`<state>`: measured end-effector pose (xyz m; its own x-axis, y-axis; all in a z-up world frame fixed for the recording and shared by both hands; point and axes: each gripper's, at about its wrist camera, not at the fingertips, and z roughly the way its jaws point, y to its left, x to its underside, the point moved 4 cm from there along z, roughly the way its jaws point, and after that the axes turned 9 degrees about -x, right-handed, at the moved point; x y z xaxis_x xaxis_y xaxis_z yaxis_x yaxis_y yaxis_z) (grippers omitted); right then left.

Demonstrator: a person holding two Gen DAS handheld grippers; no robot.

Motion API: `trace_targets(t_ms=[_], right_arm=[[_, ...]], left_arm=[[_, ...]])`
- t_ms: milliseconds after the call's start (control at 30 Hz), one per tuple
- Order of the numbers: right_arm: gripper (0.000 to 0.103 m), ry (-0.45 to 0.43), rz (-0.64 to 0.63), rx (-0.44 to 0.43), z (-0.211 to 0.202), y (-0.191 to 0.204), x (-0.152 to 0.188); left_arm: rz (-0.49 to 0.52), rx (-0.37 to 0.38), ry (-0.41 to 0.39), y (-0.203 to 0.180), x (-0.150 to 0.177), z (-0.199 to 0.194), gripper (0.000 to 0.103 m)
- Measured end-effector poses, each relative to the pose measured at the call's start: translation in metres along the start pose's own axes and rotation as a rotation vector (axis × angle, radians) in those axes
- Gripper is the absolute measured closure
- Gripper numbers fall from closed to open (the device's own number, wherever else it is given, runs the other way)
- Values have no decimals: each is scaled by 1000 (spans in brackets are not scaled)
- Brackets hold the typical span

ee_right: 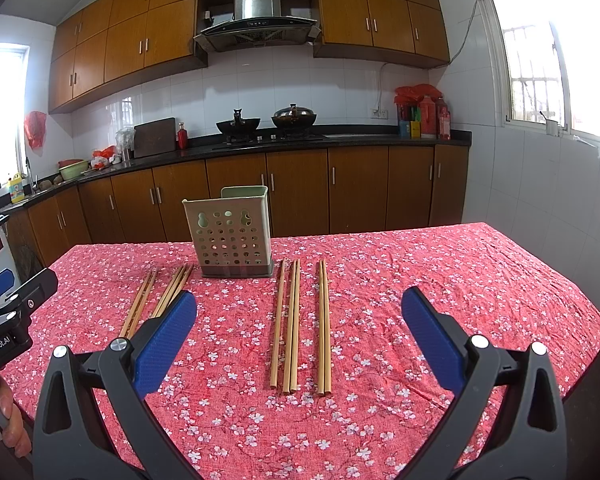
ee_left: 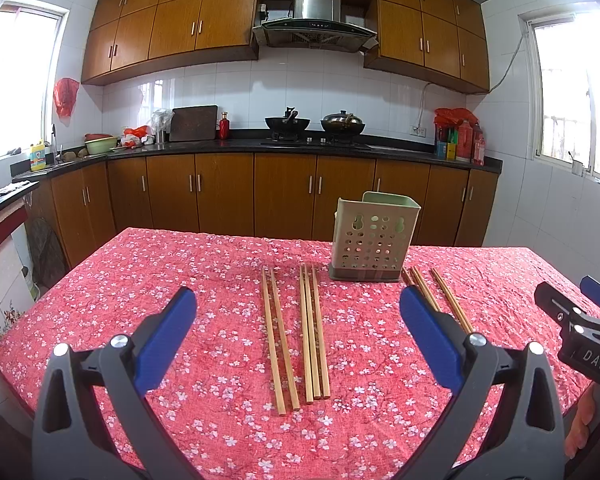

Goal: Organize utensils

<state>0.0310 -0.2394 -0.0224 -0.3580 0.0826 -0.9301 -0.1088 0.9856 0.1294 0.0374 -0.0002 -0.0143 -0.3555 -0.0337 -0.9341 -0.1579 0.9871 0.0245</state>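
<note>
Mid-frame on the red floral tablecloth: ten wooden chopsticks lying flat, perforated green utensil holder apparently unfilled, left gripper and right gripper wide open, holding nothing.

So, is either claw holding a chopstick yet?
No. Left claw and right claw are both open and empty; the chopsticks lie on the tablecloth.

Two wrist fisheyes look slightly downward across the red floral tablecloth toward brown kitchen cabinets; both share the perforated pale-green utensil holder, mid-frame.
</note>
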Motion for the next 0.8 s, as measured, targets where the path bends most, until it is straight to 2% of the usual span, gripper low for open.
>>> trace_targets(t_ms=[800], right_arm=[[2, 0, 1, 0, -3, -4, 4]], left_arm=[[-1, 1, 0, -1, 0, 0, 4]])
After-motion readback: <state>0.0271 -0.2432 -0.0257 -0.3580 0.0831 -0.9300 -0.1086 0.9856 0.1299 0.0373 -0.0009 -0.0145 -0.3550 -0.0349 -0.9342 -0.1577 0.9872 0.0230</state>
